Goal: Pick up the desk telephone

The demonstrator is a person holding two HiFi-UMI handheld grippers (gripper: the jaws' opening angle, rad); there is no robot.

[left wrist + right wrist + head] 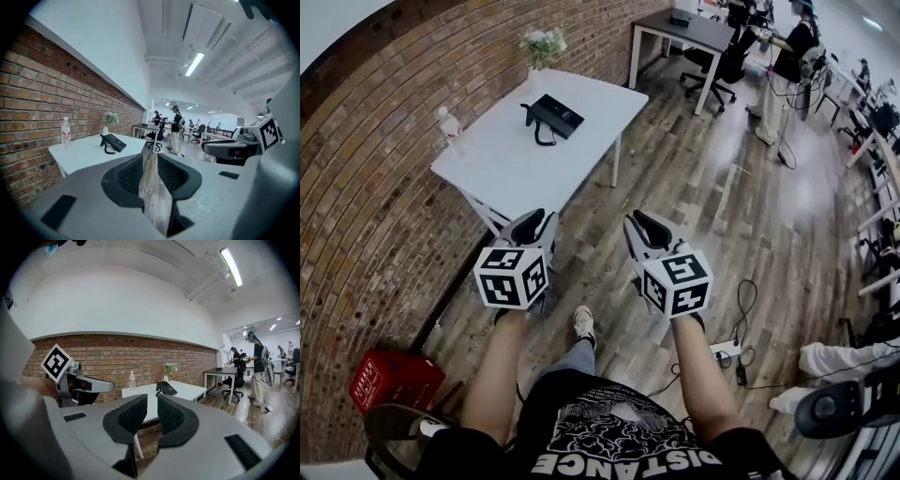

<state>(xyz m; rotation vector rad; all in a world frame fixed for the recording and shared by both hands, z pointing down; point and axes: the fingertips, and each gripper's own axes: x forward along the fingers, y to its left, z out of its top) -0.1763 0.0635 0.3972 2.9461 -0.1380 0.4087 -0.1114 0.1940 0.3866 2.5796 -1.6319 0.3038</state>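
Note:
The black desk telephone (555, 115) lies with its coiled cord on a white table (506, 159) against the brick wall, well ahead of both grippers. It also shows small and far off in the left gripper view (112, 142) and the right gripper view (165, 388). My left gripper (532, 225) (150, 164) is held over the wooden floor short of the table, its jaws slightly apart with nothing between them. Beside it, my right gripper (645, 225) (152, 411) is open by a narrower gap, also empty.
A water bottle (448, 125) and a vase of flowers (542, 47) stand on the same table. A red crate (394, 380) sits by the wall at lower left. A power strip with cables (727, 349) lies on the floor. A dark desk (684, 33), an office chair (717, 66) and a person (787, 66) are farther back.

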